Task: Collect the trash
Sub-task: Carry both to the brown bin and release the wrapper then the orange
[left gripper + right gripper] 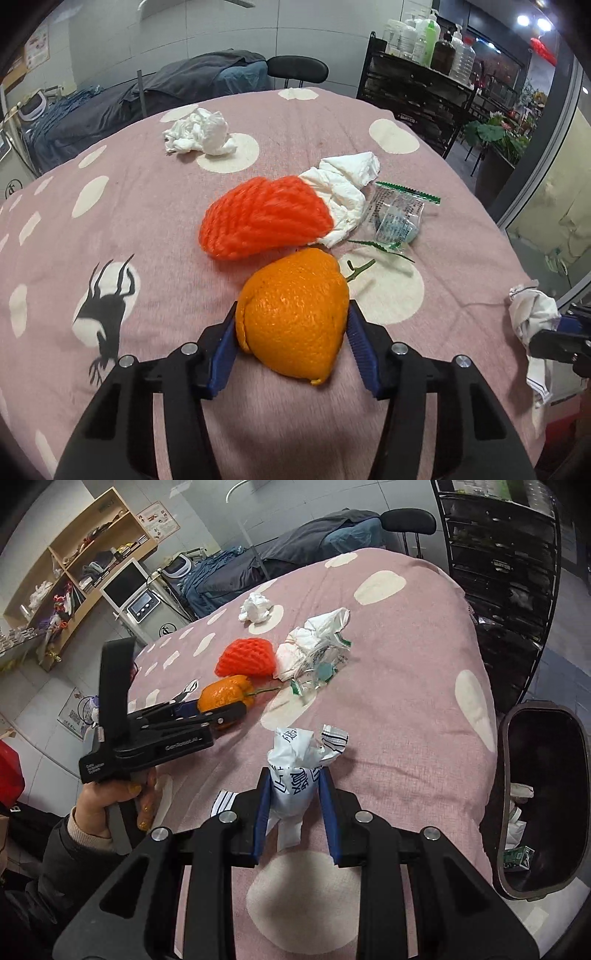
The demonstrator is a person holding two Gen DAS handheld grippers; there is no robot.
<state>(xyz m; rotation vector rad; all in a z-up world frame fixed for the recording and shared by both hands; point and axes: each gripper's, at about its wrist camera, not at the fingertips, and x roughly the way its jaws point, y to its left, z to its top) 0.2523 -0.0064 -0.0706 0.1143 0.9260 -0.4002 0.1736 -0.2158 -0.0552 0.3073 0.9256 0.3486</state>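
Observation:
My left gripper is shut on an orange peel, seen also in the right wrist view, held just above the pink dotted tablecloth. My right gripper is shut on a crumpled white printed wrapper, which shows at the right edge of the left view. Beyond the peel lie a red foam fruit net, a white tissue, a clear wrapper with green edges and a farther tissue ball.
A dark trash bin with some scraps inside stands off the table's right edge. A black shelf rack with bottles stands at the back right. A black chair and a covered bed stand behind the table.

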